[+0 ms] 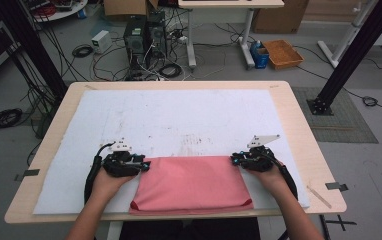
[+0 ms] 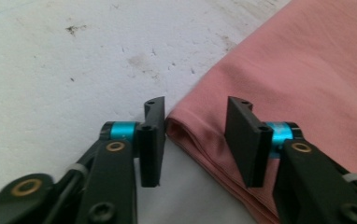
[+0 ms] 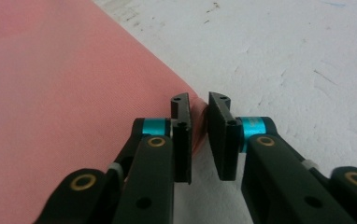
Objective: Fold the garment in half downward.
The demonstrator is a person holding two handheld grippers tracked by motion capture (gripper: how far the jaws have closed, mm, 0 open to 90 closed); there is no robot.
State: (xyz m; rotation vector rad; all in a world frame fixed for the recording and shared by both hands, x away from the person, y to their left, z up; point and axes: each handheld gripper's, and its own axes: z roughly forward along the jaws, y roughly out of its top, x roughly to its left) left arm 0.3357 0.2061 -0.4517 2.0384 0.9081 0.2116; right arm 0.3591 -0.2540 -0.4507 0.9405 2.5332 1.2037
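- So, my left gripper (image 2: 196, 140) sits at the far left corner of the folded pink cloth (image 1: 191, 182); its jaws stand apart with the folded edge between them, one pad just at the fold, not clearly pinching.
- My right gripper (image 3: 200, 135) is at the far right corner, jaws nearly together and clamped on the thin corner of the cloth.
- The cloth lies flat at the near edge of the white mat (image 1: 179, 120) on the table (image 1: 299, 120), between my hands.
- Containers: an orange tray (image 1: 282, 54) and a blue box (image 1: 260, 56) on the floor beyond; can't tell what's inside.
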